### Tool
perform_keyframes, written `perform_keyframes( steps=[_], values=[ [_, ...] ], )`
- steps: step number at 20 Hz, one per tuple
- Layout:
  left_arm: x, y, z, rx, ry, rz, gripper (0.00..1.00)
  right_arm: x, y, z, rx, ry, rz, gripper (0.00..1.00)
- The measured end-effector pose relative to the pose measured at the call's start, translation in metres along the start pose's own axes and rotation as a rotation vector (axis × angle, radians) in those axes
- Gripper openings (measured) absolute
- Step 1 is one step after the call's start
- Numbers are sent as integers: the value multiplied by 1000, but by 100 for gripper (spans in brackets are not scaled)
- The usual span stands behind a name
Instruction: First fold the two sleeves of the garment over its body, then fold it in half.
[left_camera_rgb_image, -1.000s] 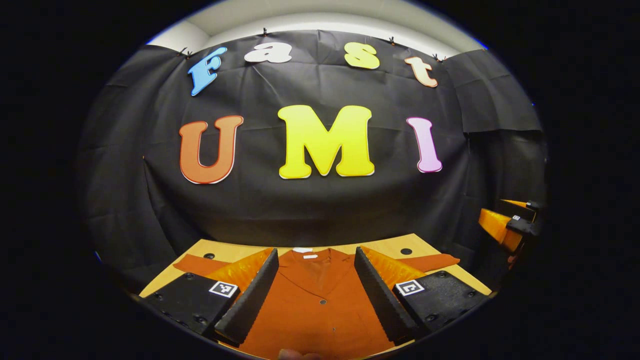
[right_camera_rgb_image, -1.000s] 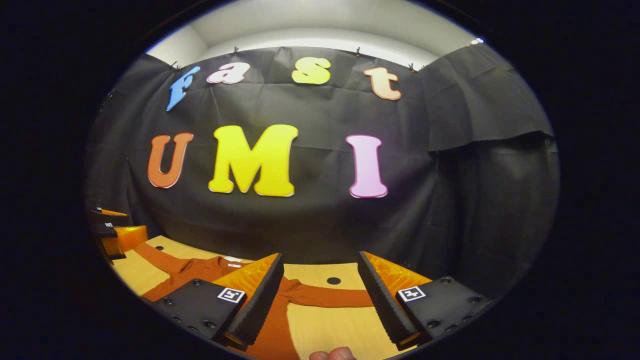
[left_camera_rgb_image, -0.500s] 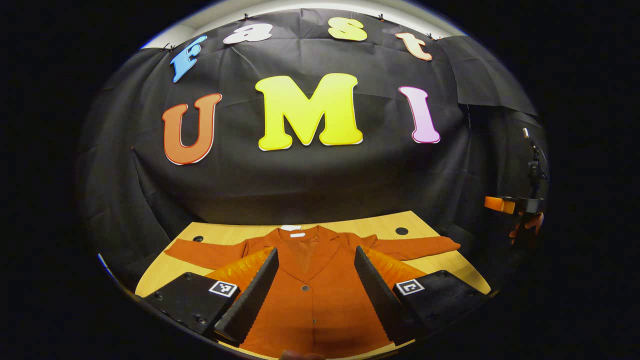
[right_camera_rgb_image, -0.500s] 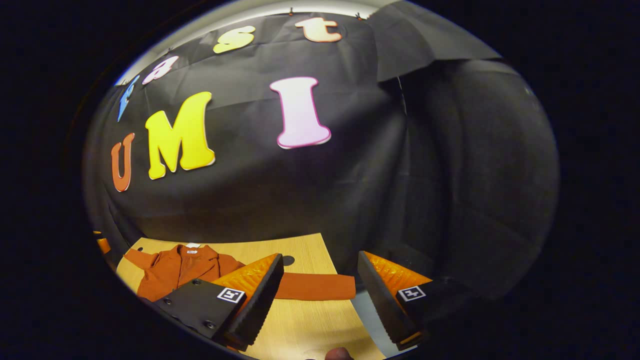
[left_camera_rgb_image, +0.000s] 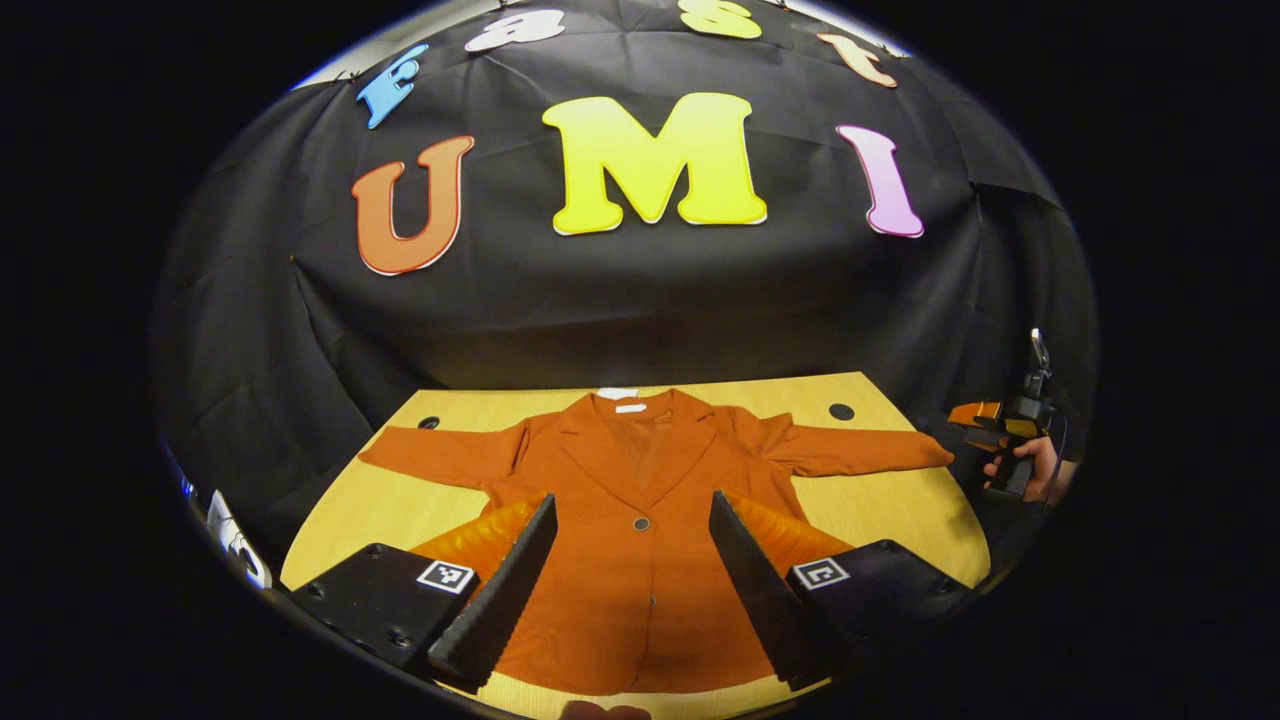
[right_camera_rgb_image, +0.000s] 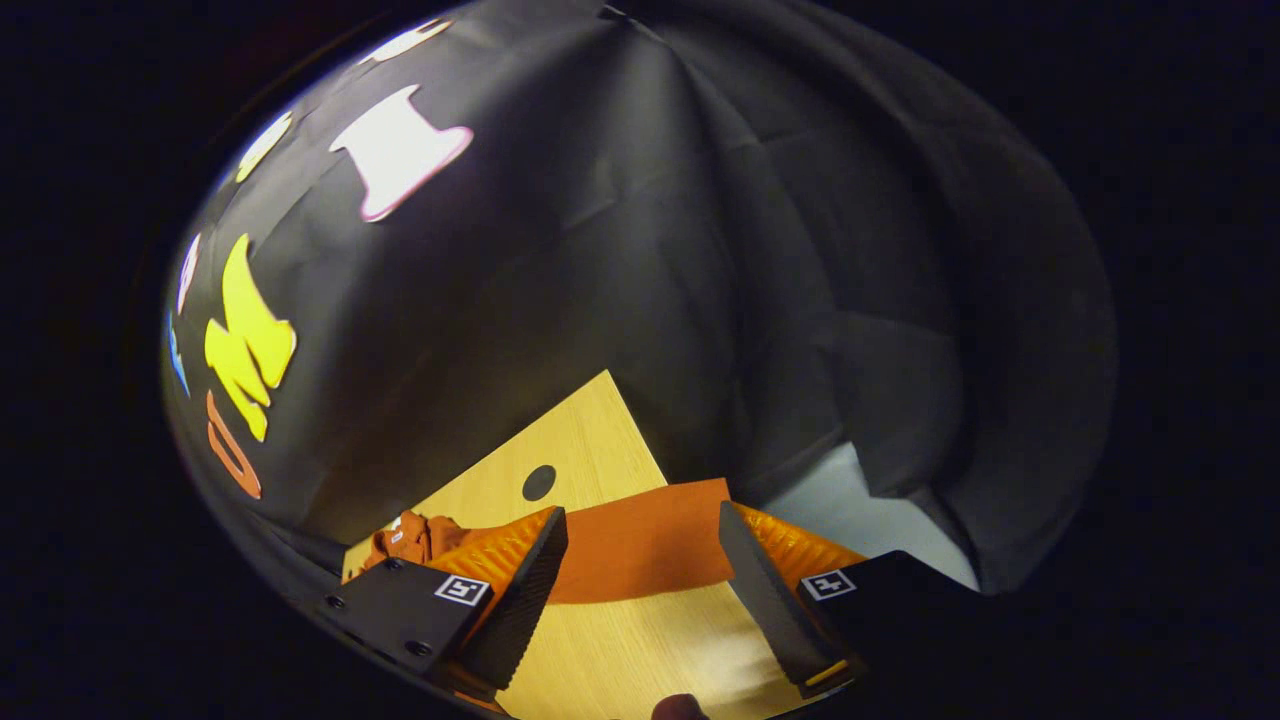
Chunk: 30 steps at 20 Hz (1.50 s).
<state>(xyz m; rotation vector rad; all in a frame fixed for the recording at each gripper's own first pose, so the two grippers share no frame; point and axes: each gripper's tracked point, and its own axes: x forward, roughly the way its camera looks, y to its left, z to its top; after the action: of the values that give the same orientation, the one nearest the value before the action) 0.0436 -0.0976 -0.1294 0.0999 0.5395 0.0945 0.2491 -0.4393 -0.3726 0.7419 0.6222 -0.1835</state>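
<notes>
Both claws (left_camera_rgb_image: 630, 590) (right_camera_rgb_image: 640, 600) wide apart, jacket (left_camera_rgb_image: 640, 500) hem partly behind fingers.

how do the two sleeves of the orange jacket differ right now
The right-hand sleeve reaches the table's edge, while the left-hand sleeve ends well inside it. The right gripper, open, frames the right-hand sleeve's cuff between its fingers; no gripper is at the left-hand sleeve, since the left gripper hangs open over the jacket body. Both sleeves lie flat, spread straight out, not yet folded.
</notes>
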Motion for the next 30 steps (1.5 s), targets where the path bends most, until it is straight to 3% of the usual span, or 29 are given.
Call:
perform_keyframes(
  steps=[1, 5, 6, 15, 16, 17, 18, 19, 21, 25, 27, 30],
  values=[
    [0, 4, -3, -2, 14, 12, 99, 11, -4, -5, 45, 16, -7, 93],
    [7, 7, -11, -5, 57, 38, 100, 34, -30, -18, 171, 61, -38, 96],
    [9, 6, -11, -6, 59, 38, 99, 37, -31, -20, 215, 77, -19, 93],
    [23, -12, -22, 19, 105, 13, 99, 63, -15, -53, 415, 231, 65, 93],
    [22, -12, -22, 17, 106, 10, 99, 63, -14, -55, 399, 253, 43, 89],
    [23, -12, -22, 16, 105, 10, 99, 61, -18, -57, 351, 264, 6, 65],
    [22, -11, -22, 15, 104, 13, 99, 56, -18, -56, 290, 273, -3, 72],
    [21, -9, -21, 12, 100, 16, 99, 60, -20, -56, 222, 271, -19, 51],
    [20, -6, -21, 1, 92, 20, 99, 59, -17, -56, 140, 267, -42, 51],
    [17, 2, -26, -15, 91, 31, 99, 54, -17, -43, 125, 224, -85, 33],
    [13, 7, -27, -15, 79, 35, 100, 43, -4, -29, 138, 203, -53, 7],
    [10, 18, -28, -46, 61, 38, 99, 24, 26, -22, 74, 191, -13, 7]
  ],
)
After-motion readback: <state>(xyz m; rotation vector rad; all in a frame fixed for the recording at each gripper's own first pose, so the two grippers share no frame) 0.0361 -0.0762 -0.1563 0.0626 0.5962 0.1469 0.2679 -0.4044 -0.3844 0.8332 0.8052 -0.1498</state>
